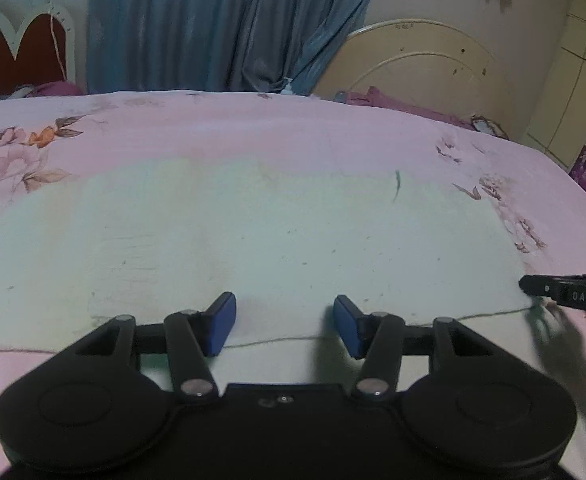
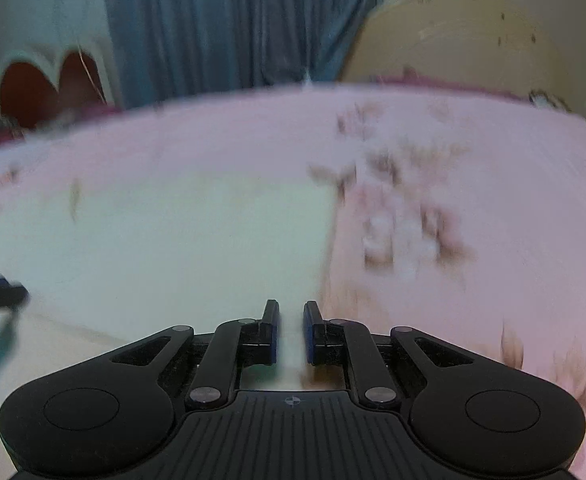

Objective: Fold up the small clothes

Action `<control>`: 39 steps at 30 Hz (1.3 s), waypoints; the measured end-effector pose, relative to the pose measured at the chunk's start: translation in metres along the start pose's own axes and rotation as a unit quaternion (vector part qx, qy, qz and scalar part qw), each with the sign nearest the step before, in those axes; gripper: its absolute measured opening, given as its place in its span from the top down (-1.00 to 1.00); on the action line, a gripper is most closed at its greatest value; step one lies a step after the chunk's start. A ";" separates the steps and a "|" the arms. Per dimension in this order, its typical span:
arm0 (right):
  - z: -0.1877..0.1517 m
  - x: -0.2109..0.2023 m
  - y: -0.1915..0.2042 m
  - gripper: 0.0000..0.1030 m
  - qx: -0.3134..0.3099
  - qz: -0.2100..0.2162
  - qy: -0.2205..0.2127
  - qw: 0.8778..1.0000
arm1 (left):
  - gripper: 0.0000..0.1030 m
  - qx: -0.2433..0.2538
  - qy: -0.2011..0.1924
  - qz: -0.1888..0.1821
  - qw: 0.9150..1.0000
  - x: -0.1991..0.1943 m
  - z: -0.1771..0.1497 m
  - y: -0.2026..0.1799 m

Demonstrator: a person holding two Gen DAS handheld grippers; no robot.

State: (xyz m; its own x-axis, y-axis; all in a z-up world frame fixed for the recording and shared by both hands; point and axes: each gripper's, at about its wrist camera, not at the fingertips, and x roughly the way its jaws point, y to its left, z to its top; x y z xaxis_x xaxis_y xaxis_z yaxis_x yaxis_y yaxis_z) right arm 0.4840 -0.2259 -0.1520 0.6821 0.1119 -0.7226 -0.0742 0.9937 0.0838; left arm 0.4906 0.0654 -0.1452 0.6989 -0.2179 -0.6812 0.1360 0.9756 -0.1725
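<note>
Pale cloth [image 1: 253, 224] lies flat on the bedsheet [image 1: 253, 128], unfolded; my left claw [image 1: 284, 326] gapes empty, right claw [image 2: 291, 332] nearly closed, grip unclear.

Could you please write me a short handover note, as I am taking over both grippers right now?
Left gripper: open, nothing between its pads, over the near edge of the pale green cloth.
Right gripper: jaws nearly closed at the cloth's near right corner; that view is blurred, so a grip is uncertain.
Cloth: spread flat on the pink floral bedsheet.
Done: cloth laid out.
Left: every fold.
</note>
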 end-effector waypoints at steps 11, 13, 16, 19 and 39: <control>-0.004 -0.024 0.020 0.80 0.001 0.018 -0.012 1.000 | -0.10 -0.046 -0.012 0.042 0.998 -0.034 -0.019 0.042; -0.004 -0.028 0.027 0.79 -0.001 0.018 -0.012 1.000 | -0.10 -0.074 -0.021 0.035 0.996 -0.049 -0.027 0.062; -0.005 -0.033 0.032 0.79 0.009 0.028 -0.016 0.999 | -0.23 -0.099 -0.043 0.062 0.992 -0.075 -0.038 0.089; -0.007 -0.037 0.043 0.79 0.012 0.028 -0.022 0.999 | -0.35 -0.144 -0.057 0.090 0.984 -0.098 -0.048 0.125; 0.006 -0.021 0.102 0.00 0.003 0.063 -0.027 0.998 | 0.56 -0.510 -0.208 0.113 0.827 -0.156 -0.102 0.371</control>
State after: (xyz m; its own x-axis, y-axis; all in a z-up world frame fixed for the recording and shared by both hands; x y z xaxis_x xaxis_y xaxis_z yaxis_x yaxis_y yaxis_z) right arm 0.4665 -0.1271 -0.1243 0.7057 0.2356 -0.6682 -0.1582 0.9717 0.1755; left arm 0.3604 0.4588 -0.1757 0.8349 0.2023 -0.5119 -0.5466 0.4136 -0.7281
